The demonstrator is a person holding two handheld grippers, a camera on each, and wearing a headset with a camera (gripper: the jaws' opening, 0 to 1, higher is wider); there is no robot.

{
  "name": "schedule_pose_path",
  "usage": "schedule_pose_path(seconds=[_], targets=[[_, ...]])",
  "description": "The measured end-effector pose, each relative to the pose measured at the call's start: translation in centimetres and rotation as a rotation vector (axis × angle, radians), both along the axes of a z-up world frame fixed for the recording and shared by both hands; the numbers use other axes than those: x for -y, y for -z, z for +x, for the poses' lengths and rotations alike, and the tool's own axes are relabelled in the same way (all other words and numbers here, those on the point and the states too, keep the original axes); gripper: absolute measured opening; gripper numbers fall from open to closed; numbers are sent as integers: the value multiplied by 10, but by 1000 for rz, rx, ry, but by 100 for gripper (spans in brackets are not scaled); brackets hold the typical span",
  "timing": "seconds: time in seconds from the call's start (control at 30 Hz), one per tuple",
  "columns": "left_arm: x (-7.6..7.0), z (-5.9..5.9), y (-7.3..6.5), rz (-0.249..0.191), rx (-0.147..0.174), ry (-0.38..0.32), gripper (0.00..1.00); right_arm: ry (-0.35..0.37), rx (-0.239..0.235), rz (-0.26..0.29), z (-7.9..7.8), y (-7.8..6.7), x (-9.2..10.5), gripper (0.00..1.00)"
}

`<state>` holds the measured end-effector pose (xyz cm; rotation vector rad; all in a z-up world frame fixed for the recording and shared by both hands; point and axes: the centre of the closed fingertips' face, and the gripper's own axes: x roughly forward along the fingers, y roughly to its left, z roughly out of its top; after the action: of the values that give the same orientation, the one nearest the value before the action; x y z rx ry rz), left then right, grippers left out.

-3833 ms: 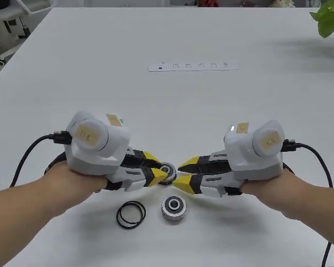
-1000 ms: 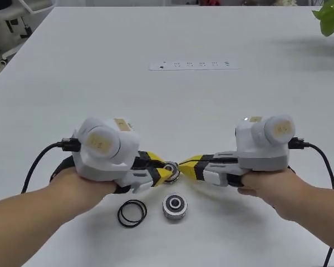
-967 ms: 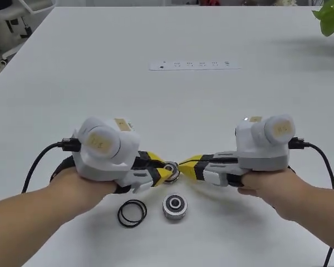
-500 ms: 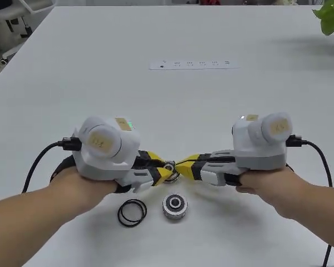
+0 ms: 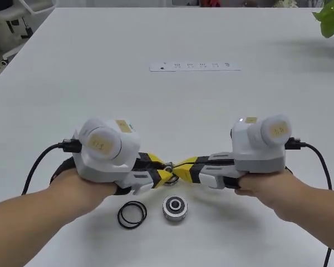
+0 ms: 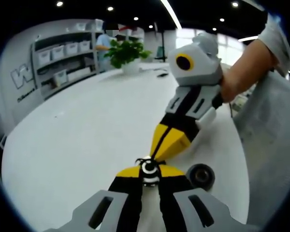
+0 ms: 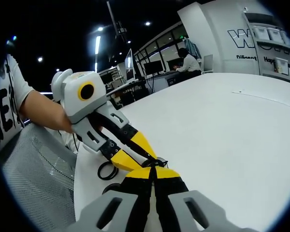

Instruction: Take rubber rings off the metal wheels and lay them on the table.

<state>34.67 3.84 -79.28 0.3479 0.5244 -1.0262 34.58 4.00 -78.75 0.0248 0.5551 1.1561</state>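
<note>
You had open worktop [image 5: 156, 111] ahead up to the power strip [image 5: 195, 66]; a loose wheel [image 5: 174, 206] and rings [image 5: 132, 213] lay near you.

Bright polished metal is shown by the metal wheel [image 5: 174, 206]; the rubber rings [image 5: 132, 213] are matt black, the bench [image 5: 172, 105] smooth white.

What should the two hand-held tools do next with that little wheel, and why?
Probably pull the right gripper gently away. The left gripper clamps the metal wheel, and the right one's fingers seem shut on its rubber ring, so drawing back should peel it off to join the loose rings on the table.
</note>
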Motion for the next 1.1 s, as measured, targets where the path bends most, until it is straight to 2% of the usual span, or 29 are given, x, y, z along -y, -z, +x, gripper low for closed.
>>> schedule_pose_path(seconds=[0.3,0.37,0.47,0.73,1.1], targets=[[1,-1,0,1,4,5,12,-4,0,10,-3,-3,-1,0],[1,-1,0,3,6,5,12,-15,-7,26,-5,-6,-3,0],[1,-2,0,2,6,6,12,-25,8,17,-8,-7,-6,0],[1,-1,0,5,15,15,13,-2,0,9,-3,-4,2,0],[1,-2,0,8,1,30,14,6,-12,19,-1,-4,2,0]])
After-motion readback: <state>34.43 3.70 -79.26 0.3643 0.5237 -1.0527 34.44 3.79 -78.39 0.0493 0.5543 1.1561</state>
